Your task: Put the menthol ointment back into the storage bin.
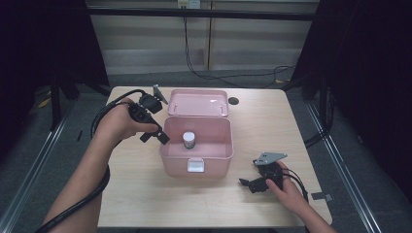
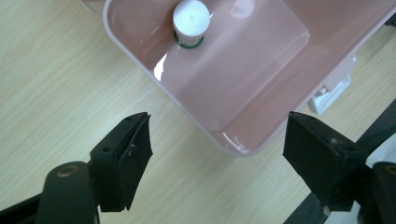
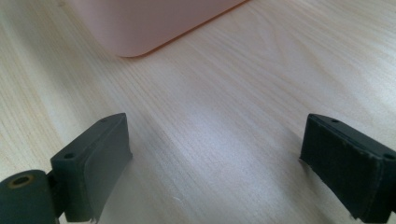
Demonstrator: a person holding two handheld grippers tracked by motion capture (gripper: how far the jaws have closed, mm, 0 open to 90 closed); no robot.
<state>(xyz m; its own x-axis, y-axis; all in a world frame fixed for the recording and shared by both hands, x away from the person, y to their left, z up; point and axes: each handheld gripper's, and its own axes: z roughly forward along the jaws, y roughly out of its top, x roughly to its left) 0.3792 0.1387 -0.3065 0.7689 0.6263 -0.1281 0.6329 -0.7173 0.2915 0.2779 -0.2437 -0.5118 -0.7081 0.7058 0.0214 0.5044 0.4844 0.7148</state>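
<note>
Nearest the person, at the front right of the pale wooden table, the right gripper lies low over the tabletop in the person's right hand, a grey three-cornered plate on its top. Its jaws are spread wide with only bare wood grain between them in the right gripper view, and a rounded lower corner of the pink plastic storage box shows just beyond.

Farther in, at the middle of the table, the pink plastic storage box stands open, a white latch on its front wall. Inside it, towards the back wall, a small bottle with a white cap and a dark body stands upright on the box floor; in the left gripper view the same bottle is seen from above, with a green ring under its cap.

At the box's left wall, the left gripper is held in the person's left hand, its jaws spread apart and gripping nothing, hanging just outside and above the box's near corner, apart from the bottle.

Beyond the box, its hinged pink lid lies flat and open on the table.
</note>
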